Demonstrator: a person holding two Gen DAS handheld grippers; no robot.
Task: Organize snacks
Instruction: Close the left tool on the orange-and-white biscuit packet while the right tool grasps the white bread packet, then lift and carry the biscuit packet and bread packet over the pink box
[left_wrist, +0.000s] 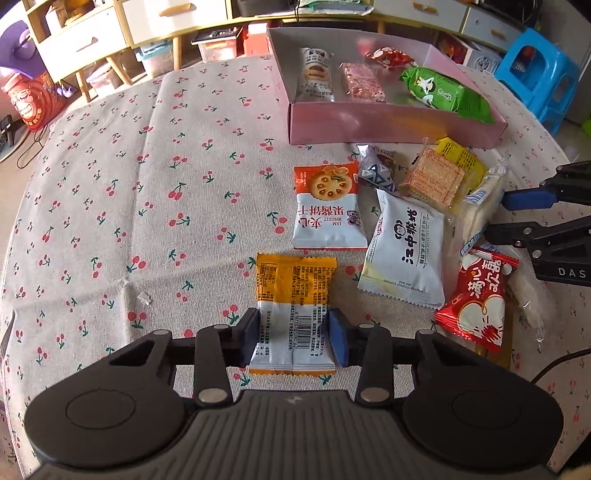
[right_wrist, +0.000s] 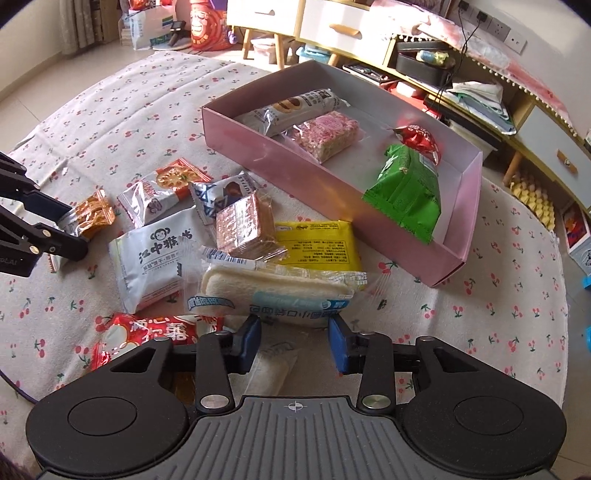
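A table covered by a cherry-print cloth (left_wrist: 147, 184) is seen, with a pink box (left_wrist: 369, 122) at its far side holding four packets. Loose snacks are spread on the cloth in front of the box. An orange-and-white packet (left_wrist: 293, 310) is clamped at its near end between the fingers of the left gripper (left_wrist: 293, 338). A clear-wrapped white cake (right_wrist: 273, 291) is pinched along its near edge by the right gripper (right_wrist: 295, 338), one finger at either side.

My pads (left_wrist: 338, 338): matt blue rubber
Orange packet (left_wrist: 293, 291): glossy foil
Tablecloth (left_wrist: 147, 184): rough woven cloth
Box (left_wrist: 369, 125): smooth pink card
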